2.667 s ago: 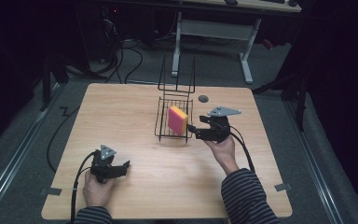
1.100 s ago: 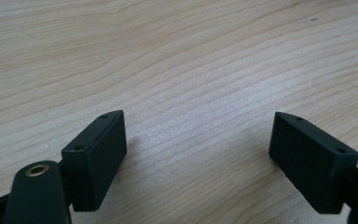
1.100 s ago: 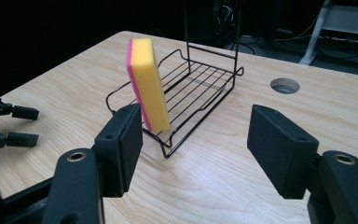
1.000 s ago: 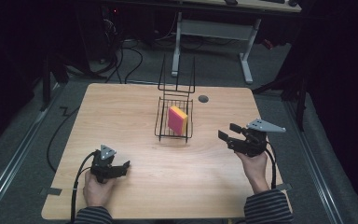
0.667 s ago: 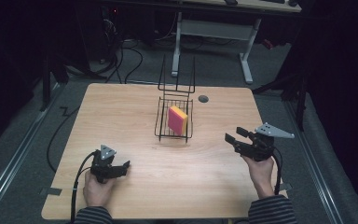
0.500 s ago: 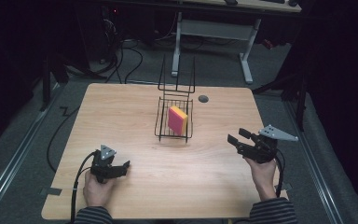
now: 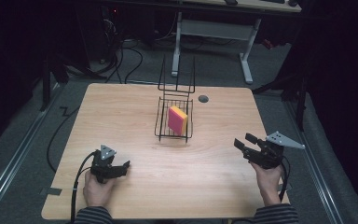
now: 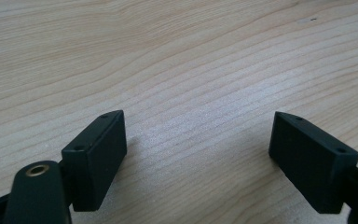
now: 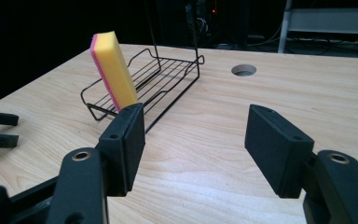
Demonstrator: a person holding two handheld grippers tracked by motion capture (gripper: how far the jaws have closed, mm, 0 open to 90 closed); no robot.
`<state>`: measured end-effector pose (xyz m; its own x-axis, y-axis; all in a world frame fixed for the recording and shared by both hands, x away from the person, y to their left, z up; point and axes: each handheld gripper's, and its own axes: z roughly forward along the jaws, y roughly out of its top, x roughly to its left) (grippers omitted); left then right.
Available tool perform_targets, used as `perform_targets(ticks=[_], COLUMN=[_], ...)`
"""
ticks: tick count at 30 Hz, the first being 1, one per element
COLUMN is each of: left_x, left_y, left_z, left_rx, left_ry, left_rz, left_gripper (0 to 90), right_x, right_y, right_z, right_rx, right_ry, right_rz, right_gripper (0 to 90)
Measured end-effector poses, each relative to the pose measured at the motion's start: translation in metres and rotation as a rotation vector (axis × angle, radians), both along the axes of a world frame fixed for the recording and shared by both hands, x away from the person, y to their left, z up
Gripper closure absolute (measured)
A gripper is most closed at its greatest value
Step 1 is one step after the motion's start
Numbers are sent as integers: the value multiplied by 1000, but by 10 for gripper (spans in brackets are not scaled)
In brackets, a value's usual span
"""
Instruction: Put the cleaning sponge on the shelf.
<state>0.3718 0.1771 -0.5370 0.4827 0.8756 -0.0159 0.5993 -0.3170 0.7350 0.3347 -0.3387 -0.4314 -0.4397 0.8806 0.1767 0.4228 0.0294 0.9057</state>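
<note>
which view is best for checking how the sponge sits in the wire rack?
Right gripper view: the sponge stands on edge, tilted, in the wire rack, seen from the side between open fingers. High view shows it smaller from above. Left gripper view looks at bare table.

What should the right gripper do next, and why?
Probably rest beside the table's right edge. The sponge already stands on edge in the wire rack, leaning, with nothing gripping it. The right gripper is well clear of the rack with open, empty jaws, and the left gripper sits open near the front edge.
</note>
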Motion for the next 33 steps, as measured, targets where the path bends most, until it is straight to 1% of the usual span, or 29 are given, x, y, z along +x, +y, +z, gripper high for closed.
perform_targets(ticks=[5, 14, 18, 21, 23, 27, 28, 33], left_x=[0, 0, 0, 0, 0, 0, 0, 0], left_y=[0, 0, 0, 0, 0, 0, 0, 0], left_z=[0, 0, 0, 0, 0, 0, 0, 0], left_rx=[0, 0, 0, 0, 1, 0, 0, 0], left_ry=[0, 0, 0, 0, 0, 0, 0, 0], left_rz=[0, 0, 0, 0, 0, 0, 0, 0], left_gripper=[194, 194, 194, 194, 194, 194, 194, 194], right_x=[-2, -4, -5, -6, -6, -6, -6, -5], right_y=[-4, -10, -13, -13, -13, -14, -13, -12], right_z=[-6, -20, -26, -32, -37, -42, -44, -51], right_rx=[6, 18, 32, 31, 32, 36, 41, 40], right_ry=[1, 17, 25, 28, 38, 47, 56, 67], right_rz=[-12, -32, -45, -51, -52, -54, -57, -55], right_gripper=[386, 387, 387, 387, 388, 388, 388, 389])
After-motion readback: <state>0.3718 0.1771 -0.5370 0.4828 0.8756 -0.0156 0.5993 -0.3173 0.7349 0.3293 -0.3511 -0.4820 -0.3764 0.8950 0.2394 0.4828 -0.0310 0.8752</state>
